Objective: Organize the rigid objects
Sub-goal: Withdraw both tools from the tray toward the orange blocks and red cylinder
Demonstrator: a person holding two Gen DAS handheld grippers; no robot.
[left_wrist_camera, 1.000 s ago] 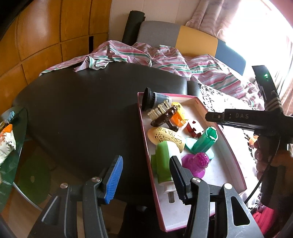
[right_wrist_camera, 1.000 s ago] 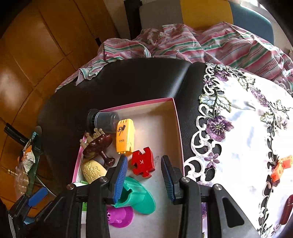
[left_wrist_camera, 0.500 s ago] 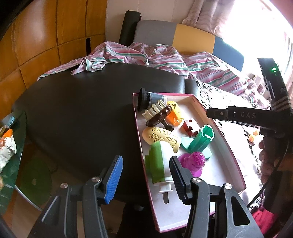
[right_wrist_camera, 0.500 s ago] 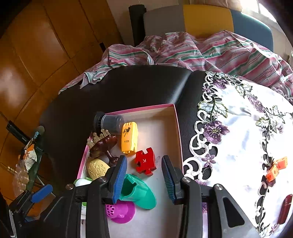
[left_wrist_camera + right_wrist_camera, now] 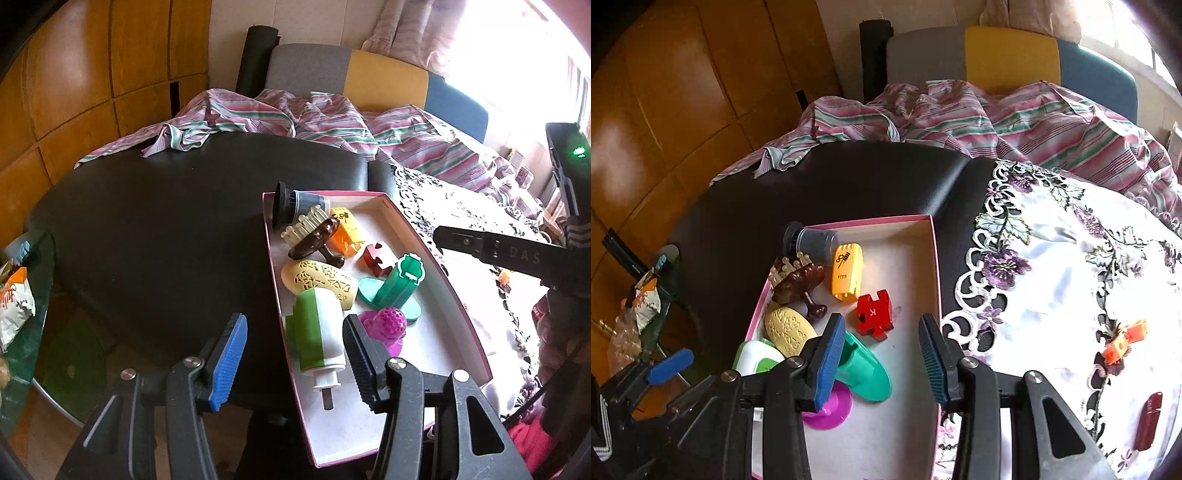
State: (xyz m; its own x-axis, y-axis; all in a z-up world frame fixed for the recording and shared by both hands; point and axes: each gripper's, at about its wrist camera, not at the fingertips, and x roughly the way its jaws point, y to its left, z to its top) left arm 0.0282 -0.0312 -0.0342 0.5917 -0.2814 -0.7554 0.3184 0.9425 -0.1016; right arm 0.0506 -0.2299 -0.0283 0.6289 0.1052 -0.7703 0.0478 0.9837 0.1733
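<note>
A pink-rimmed box [image 5: 932,258] on the black table holds several rigid items. Among them are a red puzzle piece [image 5: 873,314], a yellow-orange case [image 5: 846,271], a brown brush [image 5: 798,280], a grey cup [image 5: 812,240], a cream oval [image 5: 788,328], a teal piece [image 5: 864,369] and a magenta toy [image 5: 384,325]. My right gripper [image 5: 882,354] hovers open over the box's near half, holding nothing, with the teal piece just below its left finger. My left gripper [image 5: 293,360] stands open above the box's left wall and a green-white bottle [image 5: 317,332].
Orange blocks [image 5: 1123,341] and a dark red tube [image 5: 1148,421] lie on the flowered white cloth [image 5: 1052,295] to the right. A striped cloth [image 5: 960,118] is heaped at the back before a chair. A glass side table with a snack bag [image 5: 14,306] stands at the left.
My right gripper has lifted a little away from the box and its fingers stand slightly wider apart. The left gripper has hardly moved.
</note>
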